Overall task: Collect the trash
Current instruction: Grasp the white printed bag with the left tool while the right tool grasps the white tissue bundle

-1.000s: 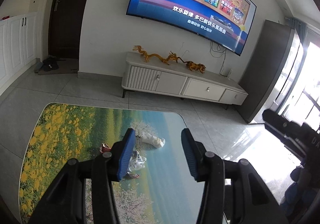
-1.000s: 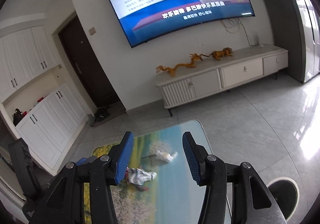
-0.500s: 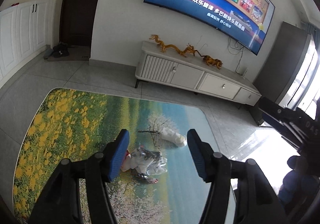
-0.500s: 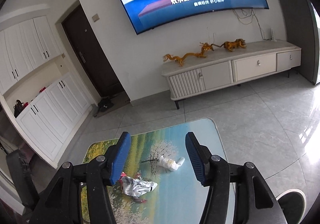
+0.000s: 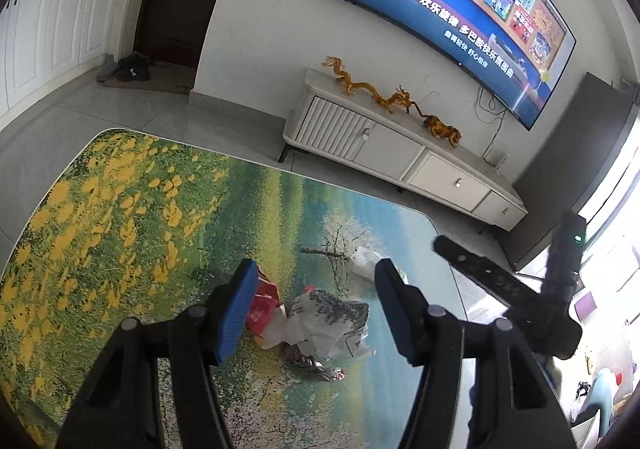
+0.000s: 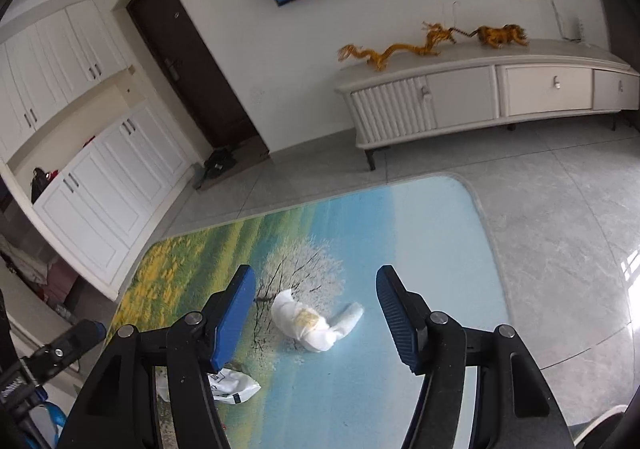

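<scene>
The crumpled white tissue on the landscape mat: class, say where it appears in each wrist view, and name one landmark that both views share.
Left wrist view: the crumpled white tissue lies right of centre, at the foot of the painted tree, partly hidden behind the left gripper's right-hand finger.
Right wrist view: it lies low in the middle, framed between the right gripper's open jaws, untouched.
Shared landmark: the golden dragon ornament on the white TV cabinet.

Left fingers hide part of the red wrapper.
</scene>
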A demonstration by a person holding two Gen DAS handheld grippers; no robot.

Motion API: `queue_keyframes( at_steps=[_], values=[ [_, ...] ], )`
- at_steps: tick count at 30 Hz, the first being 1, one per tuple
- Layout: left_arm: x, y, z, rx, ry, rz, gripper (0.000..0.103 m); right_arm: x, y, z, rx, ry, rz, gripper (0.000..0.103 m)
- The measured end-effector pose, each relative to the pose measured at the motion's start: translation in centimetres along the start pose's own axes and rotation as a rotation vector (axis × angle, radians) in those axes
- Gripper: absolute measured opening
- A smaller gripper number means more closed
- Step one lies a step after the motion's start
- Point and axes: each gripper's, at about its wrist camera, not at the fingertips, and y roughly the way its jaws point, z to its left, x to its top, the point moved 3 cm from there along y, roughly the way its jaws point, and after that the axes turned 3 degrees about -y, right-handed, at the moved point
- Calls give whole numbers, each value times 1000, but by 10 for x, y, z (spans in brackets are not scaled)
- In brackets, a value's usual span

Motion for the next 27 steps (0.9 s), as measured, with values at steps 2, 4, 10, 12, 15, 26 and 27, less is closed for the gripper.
queue_keyframes(
  at_steps=[2,4,10,12,15,26,27],
  values=[
    [-7,4,-5,-8,37,7,59,-6,14,8,22,-32,31,60],
    [-14,12,-11,-17,77,25,59,-9,24,14,38,-60,55,60],
    [-31,28,-18,-7,128,61,59,-21,50,21,16,-129,142,56],
    [-34,33,-21,-1,150,69,59,-26,56,20,3,-140,169,51],
    [-40,40,-27,9,186,79,59,-31,57,16,-13,-144,182,33],
    [-52,52,-31,46,214,87,39,-43,26,-10,12,-37,160,19],
    [-52,52,-32,48,217,86,37,-44,22,-11,11,-30,156,19]
  ],
)
